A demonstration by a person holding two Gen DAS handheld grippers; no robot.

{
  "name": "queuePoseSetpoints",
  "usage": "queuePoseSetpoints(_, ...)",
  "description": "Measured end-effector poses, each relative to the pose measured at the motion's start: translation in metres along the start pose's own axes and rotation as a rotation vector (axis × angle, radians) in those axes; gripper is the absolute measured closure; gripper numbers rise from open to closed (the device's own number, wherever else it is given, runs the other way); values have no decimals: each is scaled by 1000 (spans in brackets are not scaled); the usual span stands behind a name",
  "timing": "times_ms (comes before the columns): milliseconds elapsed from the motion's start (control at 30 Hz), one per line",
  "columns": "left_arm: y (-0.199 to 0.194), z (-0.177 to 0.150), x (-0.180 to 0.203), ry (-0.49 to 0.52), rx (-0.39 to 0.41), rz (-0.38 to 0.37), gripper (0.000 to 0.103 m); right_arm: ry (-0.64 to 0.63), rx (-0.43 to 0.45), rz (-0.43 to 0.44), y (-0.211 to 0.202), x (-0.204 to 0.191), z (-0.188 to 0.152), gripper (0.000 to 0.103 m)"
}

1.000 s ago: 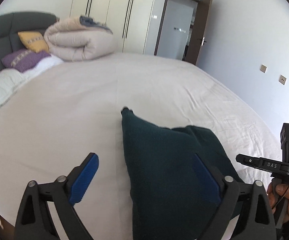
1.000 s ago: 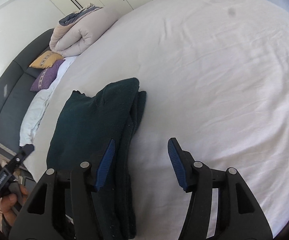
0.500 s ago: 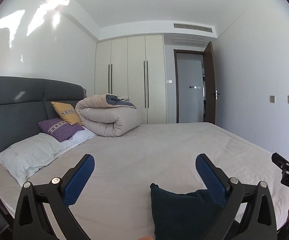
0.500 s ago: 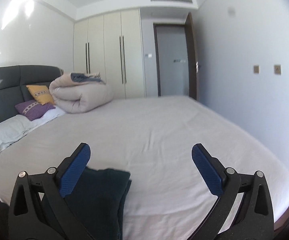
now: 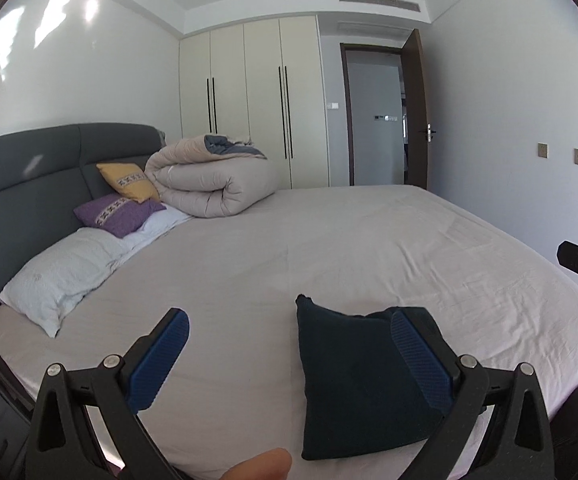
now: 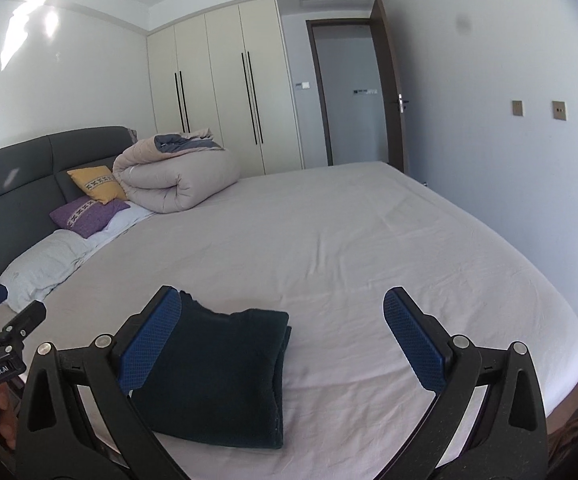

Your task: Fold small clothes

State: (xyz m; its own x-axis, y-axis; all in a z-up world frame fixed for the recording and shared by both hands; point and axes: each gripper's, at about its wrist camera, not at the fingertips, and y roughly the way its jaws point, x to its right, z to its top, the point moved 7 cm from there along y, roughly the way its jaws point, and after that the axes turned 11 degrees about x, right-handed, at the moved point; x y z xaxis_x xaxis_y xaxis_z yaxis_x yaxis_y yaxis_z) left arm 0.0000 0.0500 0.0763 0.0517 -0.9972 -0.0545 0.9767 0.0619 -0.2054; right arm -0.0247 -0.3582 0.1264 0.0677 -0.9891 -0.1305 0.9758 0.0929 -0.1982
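A dark teal folded garment (image 5: 353,380) lies flat on the white bed sheet (image 5: 329,248) near the bed's front edge. It also shows in the right wrist view (image 6: 217,372) as a thick folded stack. My left gripper (image 5: 289,352) is open and empty, held above the bed's front edge, its right finger over the garment. My right gripper (image 6: 283,340) is open and empty, held above the garment's right side, with its left finger in front of the cloth. Neither gripper touches the garment.
A rolled beige duvet (image 5: 209,184) lies at the head of the bed beside a yellow cushion (image 5: 127,180), a purple cushion (image 5: 117,212) and a white pillow (image 5: 61,276). A grey headboard (image 5: 17,184), wardrobe (image 5: 249,104) and open door (image 5: 413,108) stand behind.
Both grippers have lifted away from the garment and tilted up from looking down at the bed to looking level across the room. The folded garment stays on the sheet.
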Motion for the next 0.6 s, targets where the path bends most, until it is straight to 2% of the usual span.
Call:
queuePoseSetpoints(133,11,-19,5,48,-95,37,0,-2,-126,7,8,-7,-26,0)
queuePoseSetpoints(300,30,-49,-2,-39,-260,-3,0,4,-213,-44,22,2,-55,0)
queuePoseSetpoints(433,38,-66,0,-21,-331,-10,0,32,-239,-49,25,1,-70,0)
queuePoseSetpoints(600,40,-80,7,-53,-387,-51,0,-66,-271,-6,21,-20,-90,0)
